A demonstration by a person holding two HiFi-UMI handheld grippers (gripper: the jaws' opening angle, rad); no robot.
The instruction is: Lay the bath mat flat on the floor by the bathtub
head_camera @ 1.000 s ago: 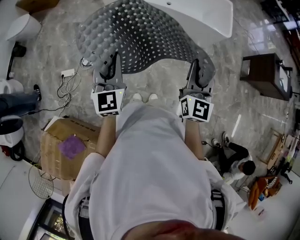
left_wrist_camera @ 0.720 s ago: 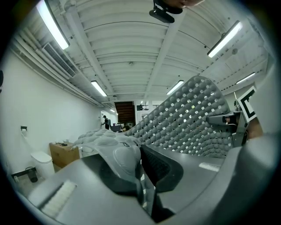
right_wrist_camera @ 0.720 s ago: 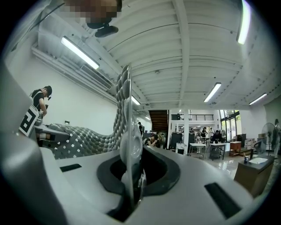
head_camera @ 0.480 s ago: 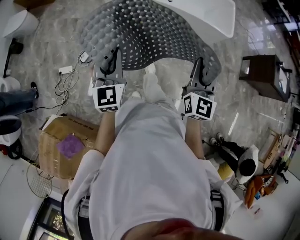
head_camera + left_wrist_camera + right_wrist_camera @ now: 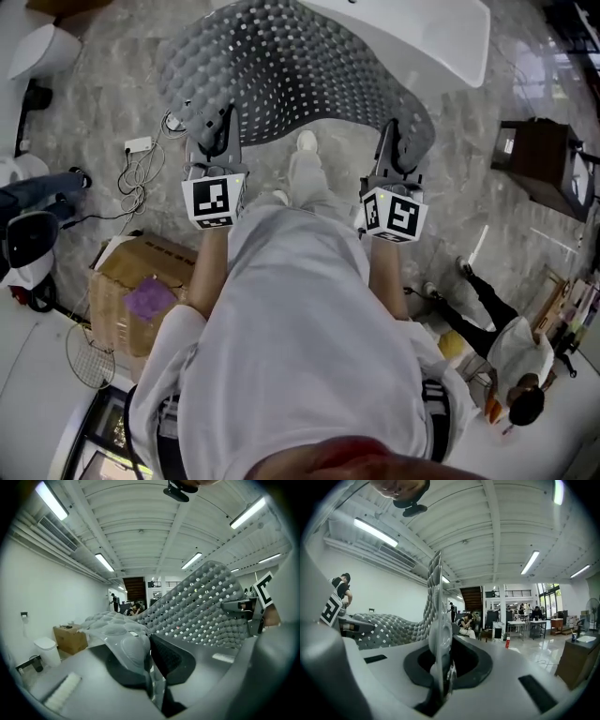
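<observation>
A grey bath mat (image 5: 281, 80) with rows of small holes hangs in the air in front of me, stretched between both grippers and bowed upward. My left gripper (image 5: 211, 131) is shut on the bath mat's near left corner (image 5: 126, 641). My right gripper (image 5: 396, 150) is shut on its near right corner (image 5: 438, 634), which stands edge-on in the right gripper view. The white bathtub (image 5: 422, 33) lies just beyond the mat at the top of the head view. My shoe (image 5: 305, 150) shows on the marble floor under the mat.
A cardboard box (image 5: 141, 295) stands at the left by my side. Loose cables and a socket (image 5: 139, 155) lie on the floor left of the mat. A dark wooden cabinet (image 5: 544, 164) is at the right. People (image 5: 511, 352) sit at the lower right.
Both grippers still hold the mat at about the same height. My foot has stepped forward under the mat. The bathtub has shifted slightly right in the head view.
</observation>
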